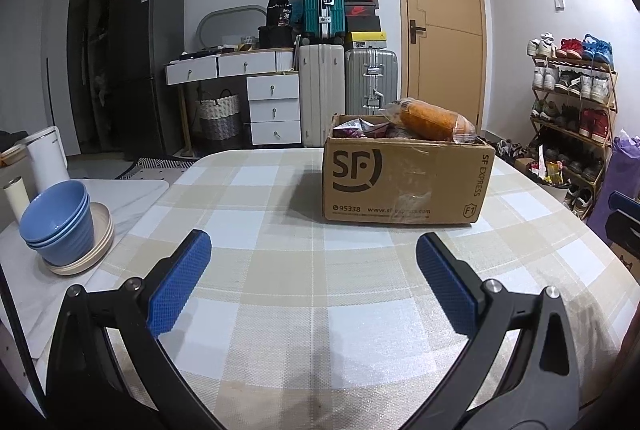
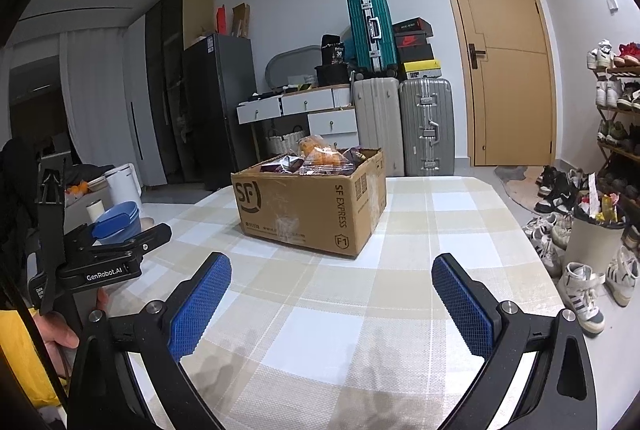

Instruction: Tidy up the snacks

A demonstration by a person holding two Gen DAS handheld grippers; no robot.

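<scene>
A brown SF Express cardboard box (image 1: pixel 404 182) stands on the checked tablecloth (image 1: pixel 280 310), open at the top. An orange bread packet (image 1: pixel 430 120) and purple snack bags (image 1: pixel 360 129) stick out of it. It also shows in the right wrist view (image 2: pixel 308 206) with the snacks (image 2: pixel 320 158) on top. My left gripper (image 1: pixel 314 250) is open and empty, over the cloth in front of the box. My right gripper (image 2: pixel 332 270) is open and empty, in front of the box's right corner. The left gripper's body (image 2: pixel 100 254) shows at the left of the right wrist view.
Stacked blue bowls (image 1: pixel 58 226) sit on cream plates (image 1: pixel 100 242) at the table's left, by a white kettle (image 1: pixel 46 158). Suitcases (image 1: pixel 344 90), drawers and a door stand behind. A shoe rack (image 1: pixel 572 110) and loose shoes (image 2: pixel 580 290) lie to the right.
</scene>
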